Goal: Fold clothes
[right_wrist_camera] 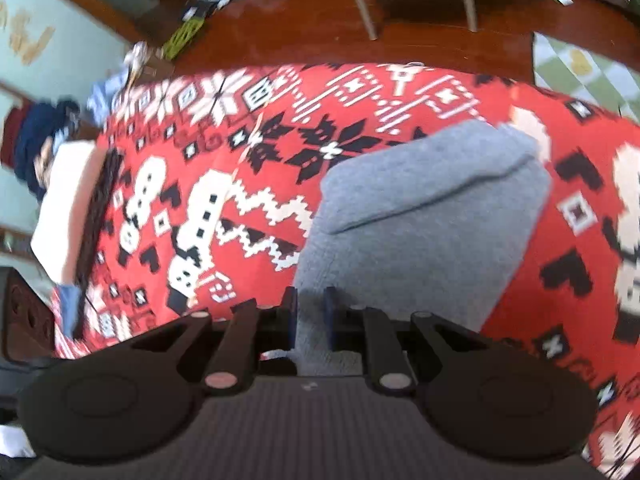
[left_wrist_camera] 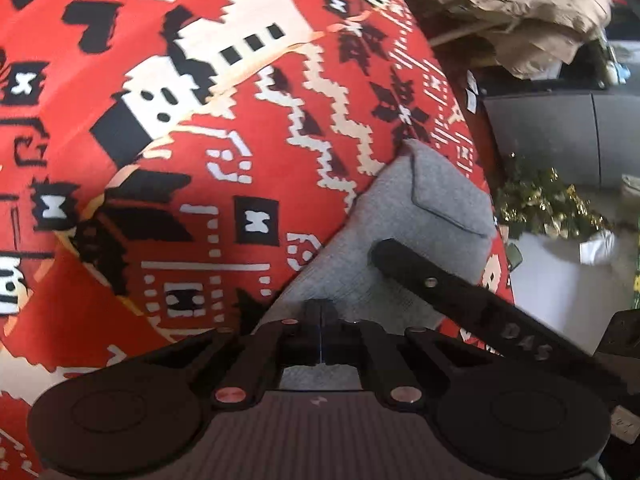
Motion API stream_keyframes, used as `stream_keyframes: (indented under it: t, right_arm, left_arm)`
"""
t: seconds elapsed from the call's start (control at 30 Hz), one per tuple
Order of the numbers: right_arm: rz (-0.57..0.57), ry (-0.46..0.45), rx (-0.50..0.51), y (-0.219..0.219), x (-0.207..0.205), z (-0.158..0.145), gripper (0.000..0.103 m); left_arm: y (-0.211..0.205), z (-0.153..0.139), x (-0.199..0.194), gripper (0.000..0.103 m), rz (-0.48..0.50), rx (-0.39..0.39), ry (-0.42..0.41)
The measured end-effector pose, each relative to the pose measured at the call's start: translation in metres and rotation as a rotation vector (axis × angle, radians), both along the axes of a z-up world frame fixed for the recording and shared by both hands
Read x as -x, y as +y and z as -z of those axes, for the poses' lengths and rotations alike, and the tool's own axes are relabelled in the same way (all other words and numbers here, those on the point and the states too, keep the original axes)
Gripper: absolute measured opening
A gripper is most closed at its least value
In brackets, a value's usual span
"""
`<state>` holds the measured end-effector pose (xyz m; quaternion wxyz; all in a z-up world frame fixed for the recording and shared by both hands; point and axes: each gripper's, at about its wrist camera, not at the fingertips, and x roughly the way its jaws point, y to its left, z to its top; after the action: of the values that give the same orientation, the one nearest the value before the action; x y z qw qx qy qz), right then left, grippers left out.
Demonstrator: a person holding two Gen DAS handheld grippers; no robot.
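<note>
Left gripper (left_wrist_camera: 322,334) fingers pinched tight on the grey garment (left_wrist_camera: 384,256) edge; right gripper (right_wrist_camera: 311,320) fingers narrow, grey cloth between them. Garment lies folded on the red patterned blanket (left_wrist_camera: 180,152). Keep both edges level, lay flat, then release.

The grey cloth (right_wrist_camera: 424,216) looks soft, matt and slightly fuzzy. Under it, the red blanket (right_wrist_camera: 248,184) is a matt printed fabric. The tongs (right_wrist_camera: 310,312) are matt black plastic. Beyond the blanket, the wood floor (right_wrist_camera: 320,40) is glossy.
</note>
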<state>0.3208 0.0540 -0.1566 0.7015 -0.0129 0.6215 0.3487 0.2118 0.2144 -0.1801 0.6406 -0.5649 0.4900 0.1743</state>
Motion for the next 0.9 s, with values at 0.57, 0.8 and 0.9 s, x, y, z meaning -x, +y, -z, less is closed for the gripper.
stream_keyframes:
  t: [0.57,0.8,0.9]
  right_arm:
    - [-0.027,-0.024,0.027,0.032,-0.002,0.011,0.0]
    - [0.15,-0.06,-0.039,-0.005,-0.004,-0.02,0.011]
    - [0.291,-0.078,-0.037,-0.044,0.002,-0.035,0.018]
  left_arm:
    - [0.001,-0.007,-0.002,0.003,0.11,-0.044,0.006]
    - [-0.001,-0.028,-0.005,0.011,0.24,-0.127,0.0]
    - [0.003,-0.045,-0.01,0.026,0.296,-0.206,-0.027]
